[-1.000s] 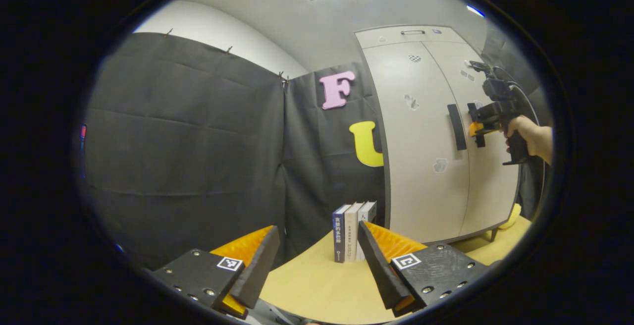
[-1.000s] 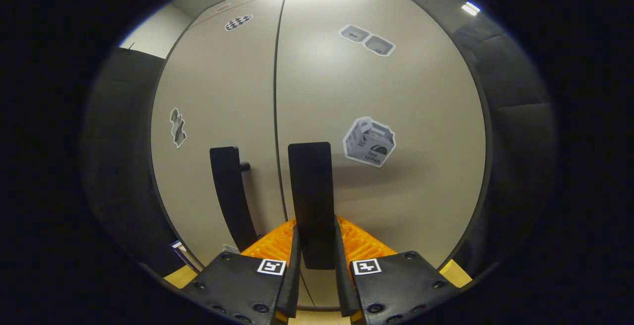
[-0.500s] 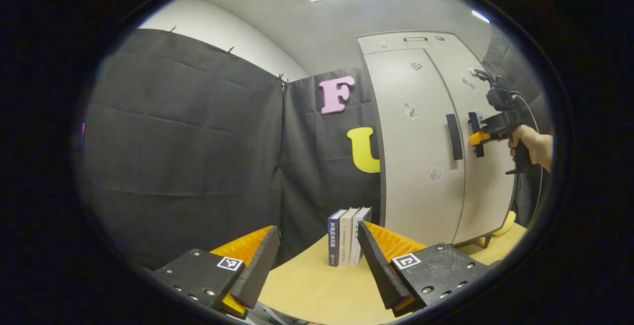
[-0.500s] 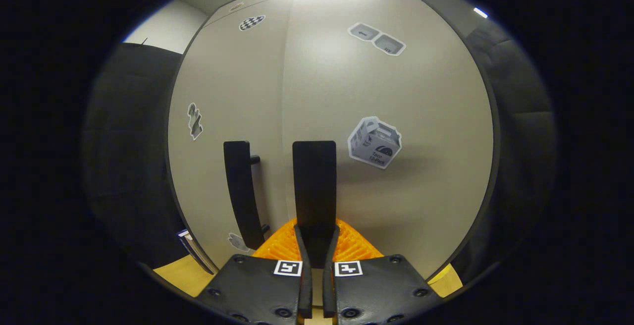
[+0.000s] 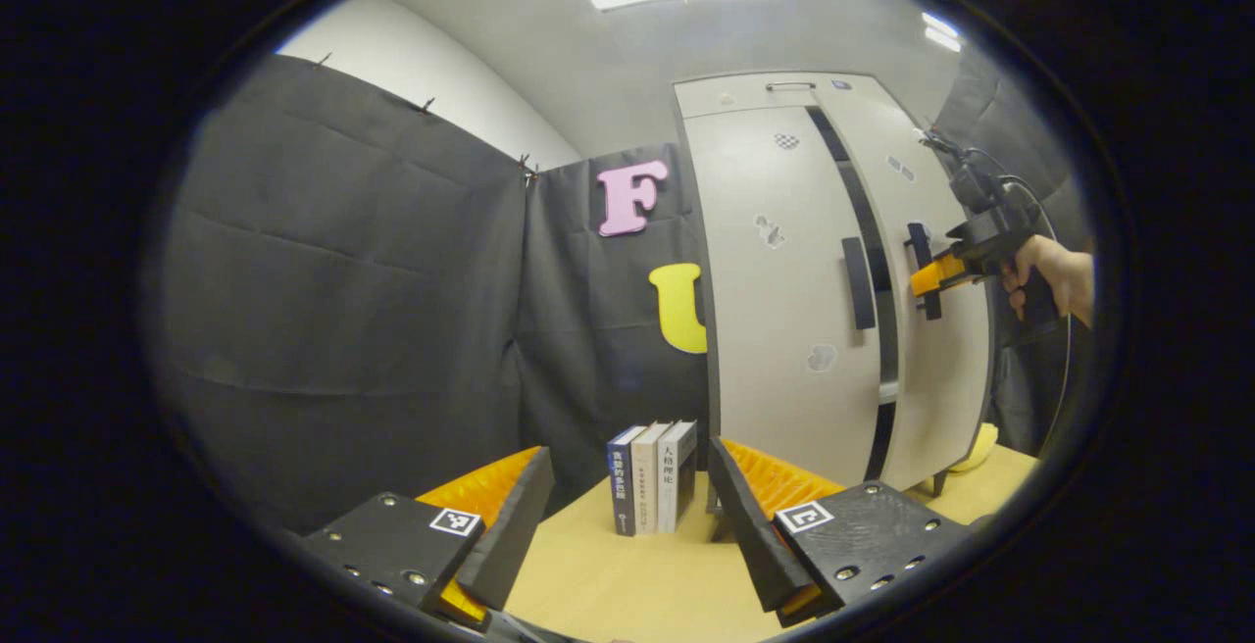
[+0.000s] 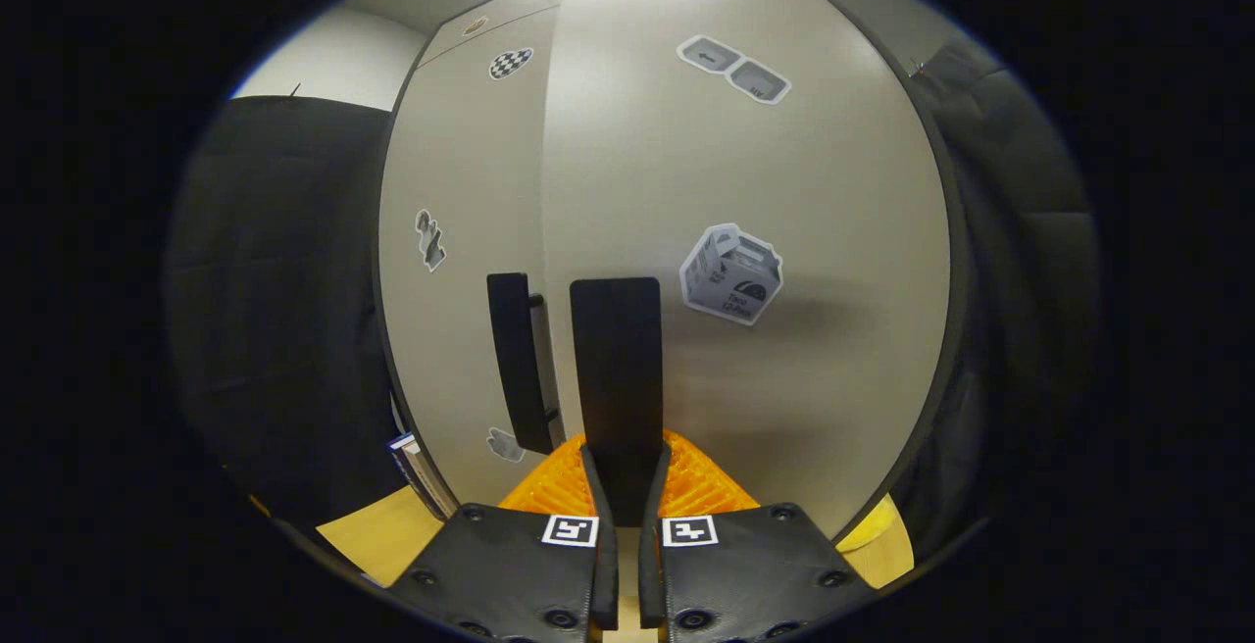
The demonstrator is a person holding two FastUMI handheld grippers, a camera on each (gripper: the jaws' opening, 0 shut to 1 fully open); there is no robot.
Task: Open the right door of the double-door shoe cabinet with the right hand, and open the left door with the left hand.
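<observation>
The beige double-door shoe cabinet (image 5: pixel 775 94) stands at the right in the left gripper view. Its left door (image 5: pixel 784 280) is closed, with a black bar handle (image 5: pixel 858 282). The right door (image 5: pixel 946 349) stands ajar, a dark gap showing between the doors. My right gripper (image 5: pixel 927 275), held by a hand (image 5: pixel 1054 275), is shut on the right door's black handle. In the right gripper view, that handle (image 6: pixel 616 359) rises between the fingers of my right gripper (image 6: pixel 627 467), in front of the right door (image 6: pixel 804 182). Farther left are the left door (image 6: pixel 461 231) and its handle (image 6: pixel 517 359). My left gripper (image 5: pixel 627 457) hangs open over the table, well short of the cabinet.
Three upright books (image 5: pixel 652 476) stand on the wooden table (image 5: pixel 608 584) just left of the cabinet's foot. A yellow object (image 5: pixel 971 447) lies by the cabinet's right foot. Black cloth walls close off the left and back.
The right gripper's fingers closed on the right handle. The right door then swung out, opening a dark gap. The left gripper stayed open, its view drifting slightly.
</observation>
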